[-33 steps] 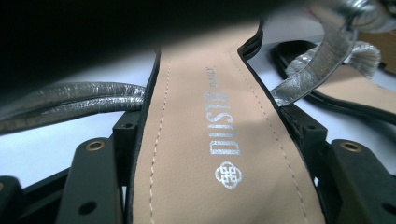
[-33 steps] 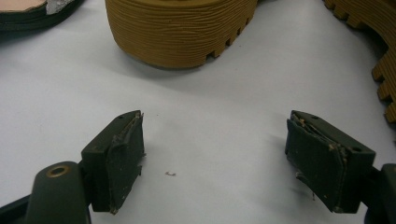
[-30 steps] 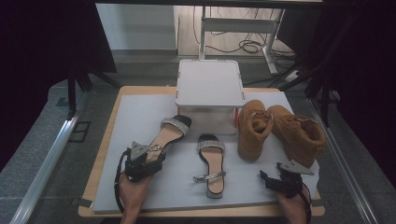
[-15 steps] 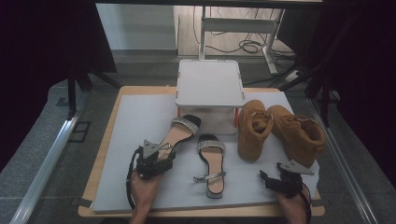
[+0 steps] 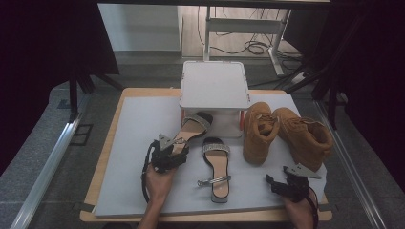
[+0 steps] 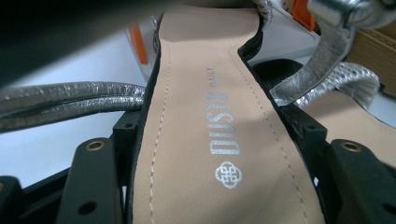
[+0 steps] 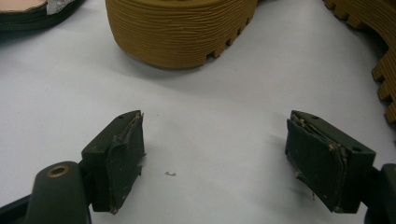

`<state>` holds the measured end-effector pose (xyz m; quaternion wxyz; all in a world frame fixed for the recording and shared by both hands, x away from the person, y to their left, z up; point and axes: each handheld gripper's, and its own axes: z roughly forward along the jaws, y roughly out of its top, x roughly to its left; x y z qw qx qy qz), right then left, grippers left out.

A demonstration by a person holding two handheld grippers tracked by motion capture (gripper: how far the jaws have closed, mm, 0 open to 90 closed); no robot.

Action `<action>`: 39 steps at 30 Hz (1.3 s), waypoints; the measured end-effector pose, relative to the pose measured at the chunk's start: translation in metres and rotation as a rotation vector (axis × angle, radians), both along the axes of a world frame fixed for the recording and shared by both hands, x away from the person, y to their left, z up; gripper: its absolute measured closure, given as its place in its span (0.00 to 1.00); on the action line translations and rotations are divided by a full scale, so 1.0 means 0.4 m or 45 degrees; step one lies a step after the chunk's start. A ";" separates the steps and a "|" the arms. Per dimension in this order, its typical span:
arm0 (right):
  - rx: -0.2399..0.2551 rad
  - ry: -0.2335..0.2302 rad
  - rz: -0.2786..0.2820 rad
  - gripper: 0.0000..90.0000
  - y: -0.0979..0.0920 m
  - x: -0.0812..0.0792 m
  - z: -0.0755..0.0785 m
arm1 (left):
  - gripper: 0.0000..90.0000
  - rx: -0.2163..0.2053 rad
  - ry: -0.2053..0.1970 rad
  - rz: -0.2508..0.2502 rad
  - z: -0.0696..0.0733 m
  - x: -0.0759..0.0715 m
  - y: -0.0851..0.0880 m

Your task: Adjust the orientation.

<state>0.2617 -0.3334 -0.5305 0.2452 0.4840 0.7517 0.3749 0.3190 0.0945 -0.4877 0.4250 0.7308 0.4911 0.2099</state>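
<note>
The left gripper (image 5: 173, 153) grips the heel end of one sandal (image 5: 190, 131), its jaws set on either edge of the tan insole (image 6: 219, 140) in the left gripper view, and over the past second it has carried that sandal sideways toward the white box (image 5: 214, 86): the toe, which lay out in front of the box's left corner a second ago, now sits just in front of the box, close beside the second sandal (image 5: 217, 164) that lies flat in front of the box. That shift suggests the pair is being brought together, and the carried sandal likely only needs to be lined up beside its mate and let go. The right gripper (image 5: 288, 183) has not moved; it rests well in front of the box and to its right, near the two tan boots (image 5: 286, 133), with its jaws (image 7: 219, 163) standing wide apart over the bare white mat (image 5: 138, 124) and nothing between them
</note>
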 end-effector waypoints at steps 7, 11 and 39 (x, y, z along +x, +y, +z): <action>-0.001 -0.001 0.001 0.23 0.000 0.000 0.000 | 0.42 0.001 0.009 0.016 -0.006 0.043 -0.023; 0.000 -0.001 0.002 0.23 0.000 0.000 0.000 | 0.42 0.009 0.021 0.026 -0.014 0.069 -0.035; 0.003 -0.001 0.004 0.23 -0.001 0.001 0.000 | 0.43 0.012 0.062 0.103 -0.046 0.207 -0.091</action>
